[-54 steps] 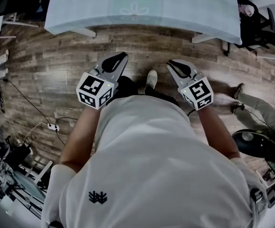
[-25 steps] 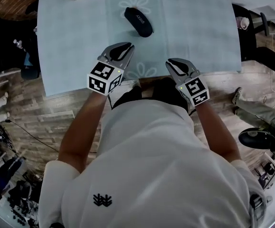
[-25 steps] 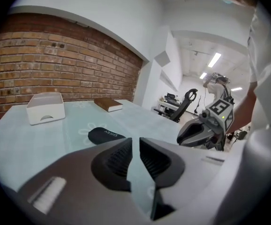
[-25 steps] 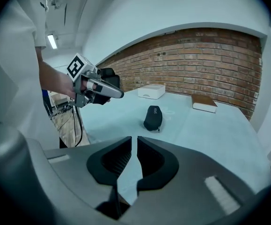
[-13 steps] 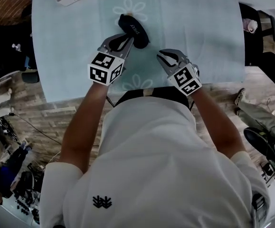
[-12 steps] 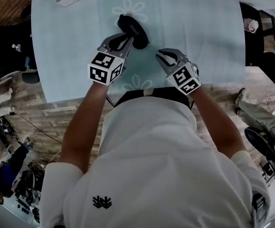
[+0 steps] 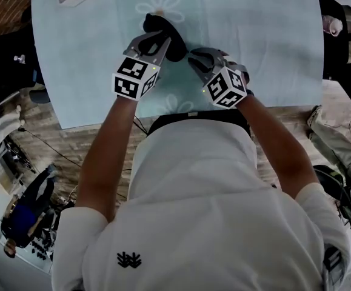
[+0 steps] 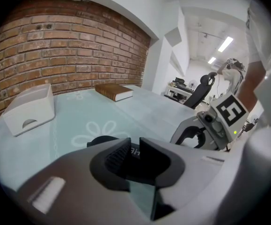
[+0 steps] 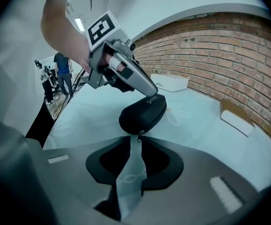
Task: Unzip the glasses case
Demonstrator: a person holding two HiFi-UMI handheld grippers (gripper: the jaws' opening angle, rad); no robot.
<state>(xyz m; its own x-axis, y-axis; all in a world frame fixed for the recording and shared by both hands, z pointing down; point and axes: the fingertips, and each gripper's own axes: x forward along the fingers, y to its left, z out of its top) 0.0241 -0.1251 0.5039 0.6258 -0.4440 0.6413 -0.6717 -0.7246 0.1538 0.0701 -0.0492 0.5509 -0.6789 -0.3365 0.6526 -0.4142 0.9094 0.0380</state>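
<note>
Glasses case (image 7: 156,24) on tabletop (image 7: 266,35), upper centre of head view, long axis upper left to lower right. Left gripper (image 7: 154,41): jaws narrowly apart, tip seemingly touching case top. Right gripper (image 7: 194,56): jaws slightly apart, empty. Zipper pull (image 9: 140,134) just ahead of right jaws.
</note>
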